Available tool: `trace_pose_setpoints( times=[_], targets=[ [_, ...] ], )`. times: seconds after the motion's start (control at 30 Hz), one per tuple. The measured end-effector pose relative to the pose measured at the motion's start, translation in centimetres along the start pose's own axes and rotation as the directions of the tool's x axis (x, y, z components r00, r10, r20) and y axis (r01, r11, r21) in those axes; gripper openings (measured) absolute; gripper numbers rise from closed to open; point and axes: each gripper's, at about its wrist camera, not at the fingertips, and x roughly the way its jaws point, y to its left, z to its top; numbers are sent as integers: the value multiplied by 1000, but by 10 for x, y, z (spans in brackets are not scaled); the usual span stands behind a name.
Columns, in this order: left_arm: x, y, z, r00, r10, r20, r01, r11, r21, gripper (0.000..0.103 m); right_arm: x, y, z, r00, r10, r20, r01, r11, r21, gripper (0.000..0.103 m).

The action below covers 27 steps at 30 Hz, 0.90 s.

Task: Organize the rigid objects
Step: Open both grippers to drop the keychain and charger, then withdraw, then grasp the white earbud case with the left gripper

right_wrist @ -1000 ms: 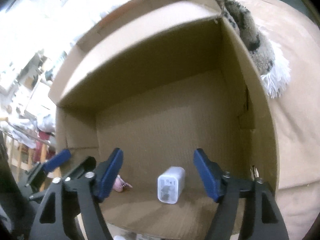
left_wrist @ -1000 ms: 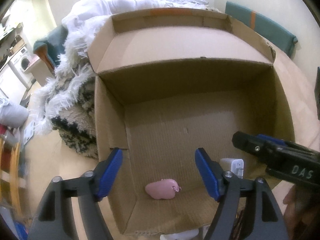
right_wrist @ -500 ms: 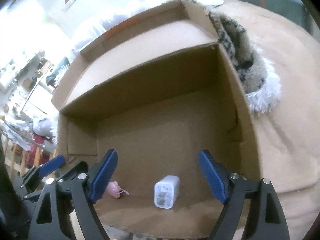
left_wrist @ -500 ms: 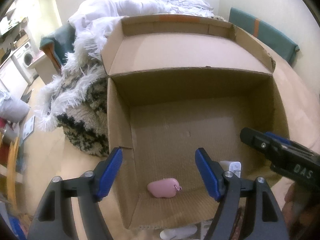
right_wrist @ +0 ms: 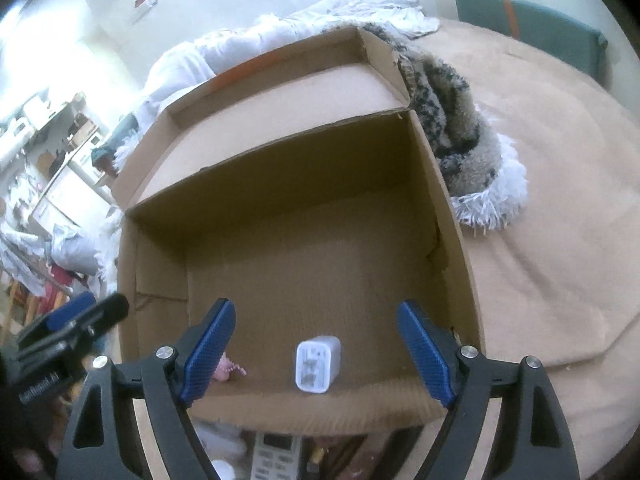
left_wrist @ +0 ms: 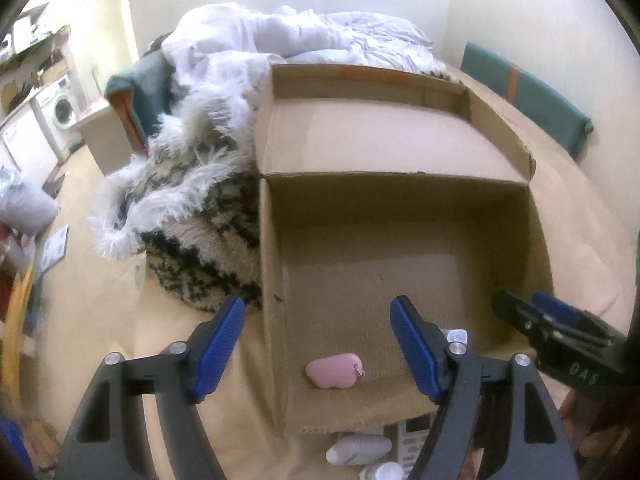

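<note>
An open cardboard box (left_wrist: 400,200) (right_wrist: 280,176) lies on a tan bed cover. Inside, near its front wall, lie a small pink case (left_wrist: 334,370) (right_wrist: 226,368) and a white charger plug (right_wrist: 318,364) (left_wrist: 456,336). My left gripper (left_wrist: 318,344) is open and empty, above the box's front left corner. My right gripper (right_wrist: 316,350) is open and empty, above the box's front wall over the charger. Each gripper shows at the edge of the other's view.
In front of the box lie a white remote control (right_wrist: 276,456) (left_wrist: 412,440) and white bottles (left_wrist: 358,450). A fluffy black-and-white blanket (left_wrist: 192,216) (right_wrist: 460,120) and white bedding (left_wrist: 304,36) lie beside and behind the box. A teal cushion (left_wrist: 524,92) stands at the wall.
Both grippers have pulled back and up from the box, so more of the box and room shows. The case and charger have not moved.
</note>
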Motion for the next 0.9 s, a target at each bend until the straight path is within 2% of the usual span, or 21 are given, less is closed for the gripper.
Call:
trace_pose_setpoints(
  times=[0.3,0.63,0.73,0.9],
  targets=[
    [-18,27,-19,998,-53,-44,47,990,-130,73,-24,-1,-26,1000,-28,-3,28,1000,2,89],
    [-24,46,-46,991,-76,-111,59,987,-149,73,-45,12,-49,997,-70,-15,70,997,10,89],
    [-21,52,-54,989,-52,-139,34,992,-125,73,-49,17,-53,997,-81,-17,81,997,5,89],
    [-12,57,-65,975,-83,-206,56,989,-137,73,-48,20,-59,994,-104,-37,104,995,-12,89]
  ],
)
